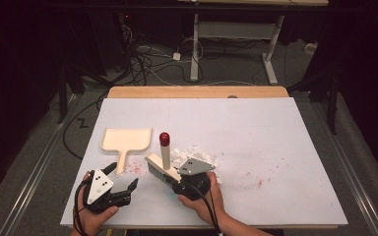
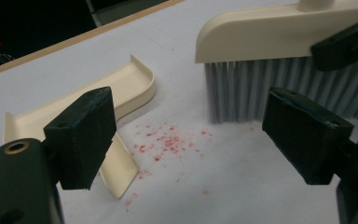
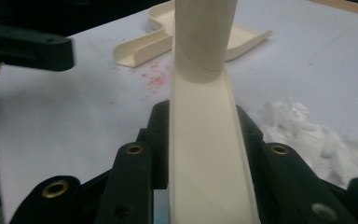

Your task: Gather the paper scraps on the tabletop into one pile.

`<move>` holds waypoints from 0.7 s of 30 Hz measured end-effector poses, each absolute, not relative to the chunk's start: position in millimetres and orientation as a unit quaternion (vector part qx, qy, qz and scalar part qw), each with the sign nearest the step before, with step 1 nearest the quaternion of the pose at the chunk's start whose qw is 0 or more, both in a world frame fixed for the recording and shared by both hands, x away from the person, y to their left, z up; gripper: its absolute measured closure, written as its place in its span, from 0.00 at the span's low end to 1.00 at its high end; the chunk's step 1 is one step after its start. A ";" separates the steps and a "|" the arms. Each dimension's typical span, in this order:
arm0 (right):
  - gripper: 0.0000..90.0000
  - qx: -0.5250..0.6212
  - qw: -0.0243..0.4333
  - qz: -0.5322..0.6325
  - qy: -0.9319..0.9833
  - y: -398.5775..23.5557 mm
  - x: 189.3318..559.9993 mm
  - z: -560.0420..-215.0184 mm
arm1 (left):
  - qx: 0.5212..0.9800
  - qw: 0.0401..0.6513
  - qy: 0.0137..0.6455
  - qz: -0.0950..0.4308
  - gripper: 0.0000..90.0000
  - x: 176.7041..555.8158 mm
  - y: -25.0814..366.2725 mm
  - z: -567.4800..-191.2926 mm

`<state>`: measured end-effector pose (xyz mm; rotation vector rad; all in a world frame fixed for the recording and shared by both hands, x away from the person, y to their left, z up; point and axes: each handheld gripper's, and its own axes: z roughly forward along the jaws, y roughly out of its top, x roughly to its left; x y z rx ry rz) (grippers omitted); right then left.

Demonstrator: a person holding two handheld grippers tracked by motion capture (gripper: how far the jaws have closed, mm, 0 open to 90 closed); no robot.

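The cream plastic brush with grey bristles (image 1: 158,169) stands on the white table (image 1: 256,137), clamped in the right gripper (image 1: 179,183). White crumbs (image 1: 197,156) lie behind it, the cream dustpan (image 1: 127,139) to its left; the left gripper (image 1: 124,181) is open near the dustpan's handle.

My left gripper (image 2: 186,140) stands with both jaws wide apart, nothing between the pads. Beyond them, red crumbs (image 2: 168,142) lie scattered on the white table (image 2: 242,186). A cream dustpan (image 2: 88,100) lies to the left; a brush (image 2: 279,60) stands upper right, bristles down, near the crumbs.
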<state>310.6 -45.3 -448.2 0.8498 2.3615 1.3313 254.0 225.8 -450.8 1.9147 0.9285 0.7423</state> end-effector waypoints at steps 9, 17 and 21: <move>0.75 0.348 0.183 0.435 0.810 -84.1 328.5 -441.3 | 0.786 0.417 0.354 0.289 0.18 254.2 214.5 -453.5; 0.75 0.311 0.163 0.471 0.809 -119.2 316.2 -410.1 | 0.802 0.401 0.336 0.289 0.18 253.0 203.5 -457.4; 0.75 0.284 0.180 0.466 0.818 -156.6 301.7 -395.2 | 0.811 0.389 0.323 0.295 0.18 253.9 200.4 -459.5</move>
